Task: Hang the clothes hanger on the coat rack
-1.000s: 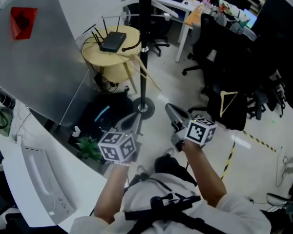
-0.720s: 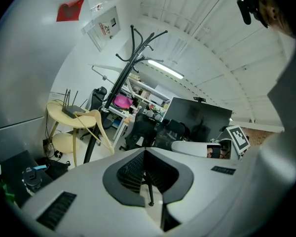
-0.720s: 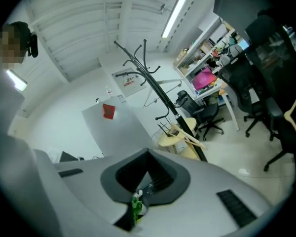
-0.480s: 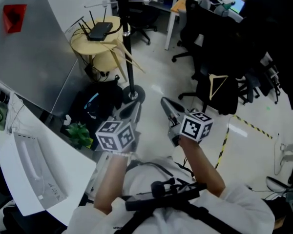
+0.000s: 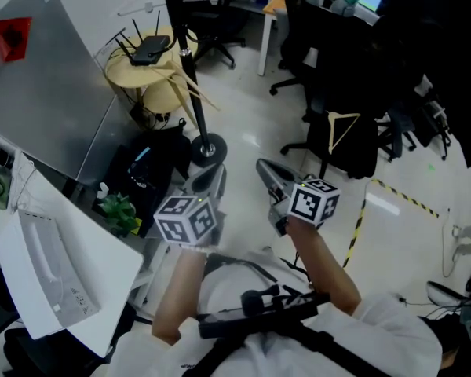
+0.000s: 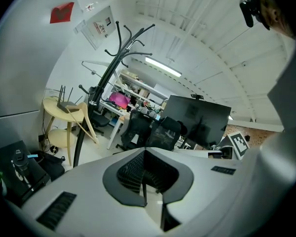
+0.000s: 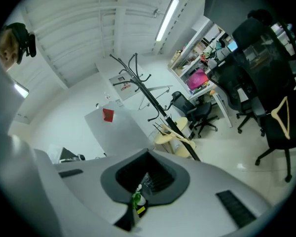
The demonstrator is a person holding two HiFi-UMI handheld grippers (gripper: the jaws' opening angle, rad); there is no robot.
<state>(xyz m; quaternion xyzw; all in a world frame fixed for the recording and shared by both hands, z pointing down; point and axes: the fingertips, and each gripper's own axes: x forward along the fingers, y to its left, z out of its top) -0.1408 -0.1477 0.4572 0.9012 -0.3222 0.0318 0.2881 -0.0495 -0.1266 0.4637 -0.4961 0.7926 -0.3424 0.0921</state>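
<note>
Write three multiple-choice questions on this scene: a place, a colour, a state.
1. Where does the black router lie?
A. on the floor
B. on the round table
C. on an office chair
2. Which colour has the square patch on the grey panel?
A. blue
B. green
C. red
3. How is the right tool?
A. shut, empty
B. shut on a hanger
C. wide open
Answers: 1 B, it rests on the tabletop beside the coat rack; 2 C, clearly red in the head view; 3 A, its jaws meet with nothing between.

Black coat rack [image 5: 181,53] stands upright, upper left of centre. Pale wooden hanger [image 5: 330,134] hangs on a black chair [image 5: 353,151], centre right.
</note>
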